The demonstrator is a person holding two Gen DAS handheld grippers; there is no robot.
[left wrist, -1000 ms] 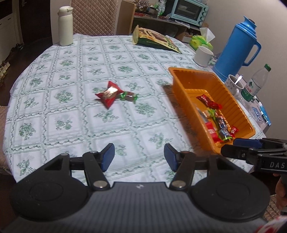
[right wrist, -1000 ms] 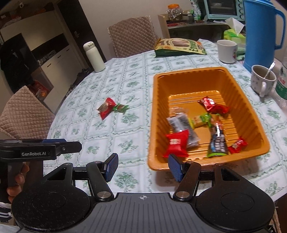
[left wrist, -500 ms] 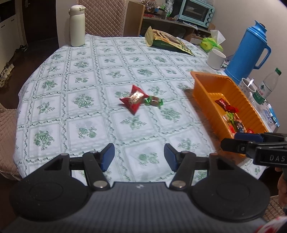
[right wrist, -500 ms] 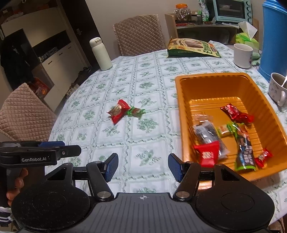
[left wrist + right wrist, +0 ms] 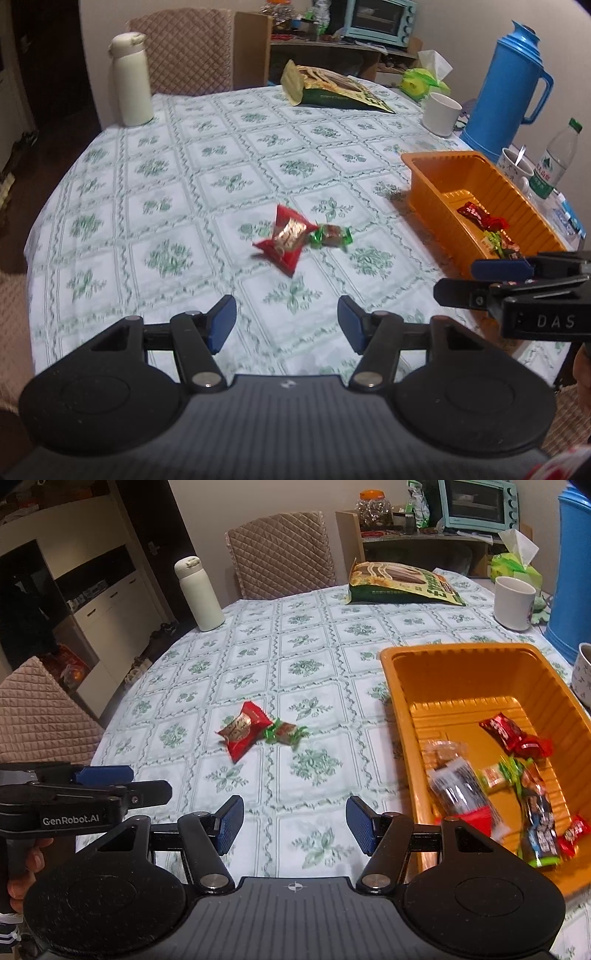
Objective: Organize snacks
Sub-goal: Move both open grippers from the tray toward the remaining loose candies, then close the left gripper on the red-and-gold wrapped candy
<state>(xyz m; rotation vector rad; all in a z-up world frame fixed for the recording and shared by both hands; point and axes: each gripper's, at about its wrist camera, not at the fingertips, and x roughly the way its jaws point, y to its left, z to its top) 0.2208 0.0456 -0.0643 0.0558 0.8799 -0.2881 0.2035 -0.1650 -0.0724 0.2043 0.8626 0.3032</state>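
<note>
Two snacks loose on the surface (image 5: 184, 177), well left of the orange bin (image 5: 458, 664): a red packet (image 5: 286, 239) and, touching its right side, a green-wrapped candy (image 5: 331, 236). Inside the bin, several more wrapped snacks (image 5: 517, 734), heaped toward the near end. Left tongs (image 5: 283, 323) spread open and empty, hovering near the red packet. Right tongs (image 5: 293, 824) likewise open, holding nothing, just left of the bin's near corner.

My room light is dim and warm; both views bend strongly at the edges, and the red snack packet (image 5: 286, 240) looks motion-blurred.
</note>
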